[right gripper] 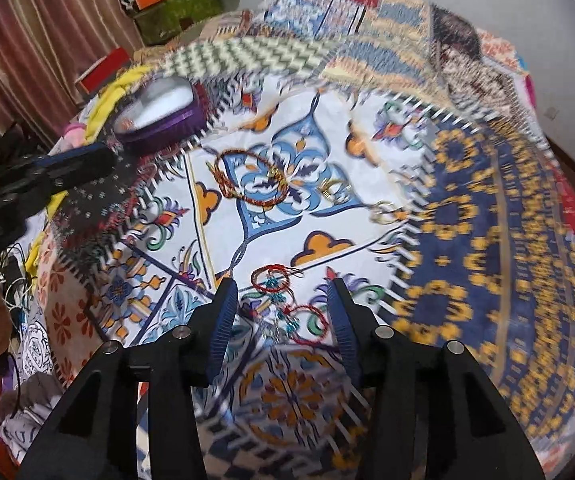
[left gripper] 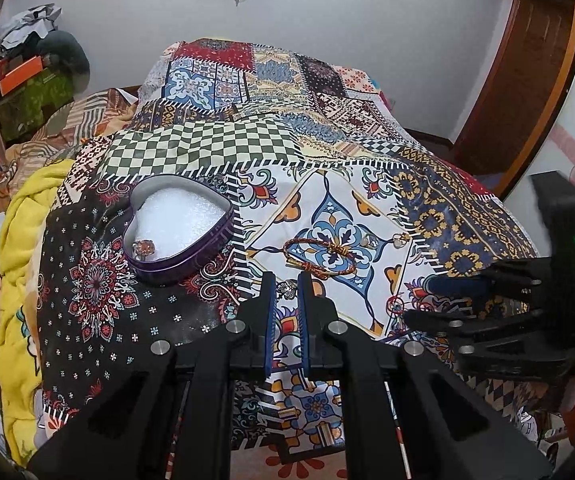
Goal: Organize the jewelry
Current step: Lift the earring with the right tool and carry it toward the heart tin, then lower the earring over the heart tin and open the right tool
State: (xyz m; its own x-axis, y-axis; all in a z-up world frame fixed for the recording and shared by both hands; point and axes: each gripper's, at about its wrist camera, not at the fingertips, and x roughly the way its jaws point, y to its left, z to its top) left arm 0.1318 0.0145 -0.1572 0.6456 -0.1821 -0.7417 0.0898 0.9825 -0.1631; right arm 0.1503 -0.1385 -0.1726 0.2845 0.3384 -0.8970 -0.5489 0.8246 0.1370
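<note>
Left claw (left gripper: 286, 287) around silver trinket (left gripper: 286, 289)

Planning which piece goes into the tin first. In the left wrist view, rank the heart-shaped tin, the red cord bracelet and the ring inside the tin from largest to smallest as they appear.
1. Heart-shaped tin
2. Red cord bracelet
3. Ring inside the tin

All three lie at similar depth, so the order looks reliable.
</note>
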